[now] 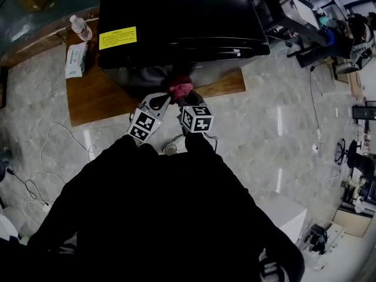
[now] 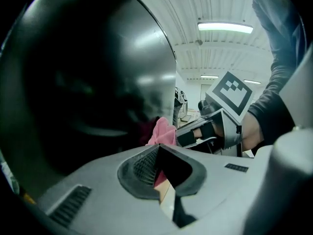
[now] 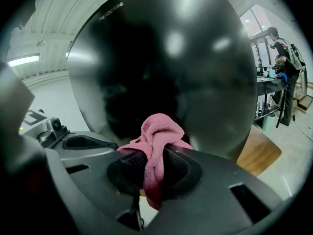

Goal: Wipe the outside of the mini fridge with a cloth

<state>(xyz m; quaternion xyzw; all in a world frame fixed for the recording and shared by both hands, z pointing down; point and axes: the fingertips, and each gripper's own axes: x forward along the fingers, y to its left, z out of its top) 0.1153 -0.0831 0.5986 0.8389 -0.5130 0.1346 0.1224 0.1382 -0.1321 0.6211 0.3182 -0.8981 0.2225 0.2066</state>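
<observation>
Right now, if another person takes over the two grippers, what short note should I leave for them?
Right gripper: shut on the pink cloth, which is bunched at the jaw tips.
Left gripper: jaws together, holding nothing, close beside the right one.
Fridge: stands on the wooden table. Both grippers are low at its front face. The cloth is right at that face, but contact cannot be confirmed.
Done: the cloth is gripped. How much has been wiped does not show.
Left: probably the front, the sides and the top.
</observation>
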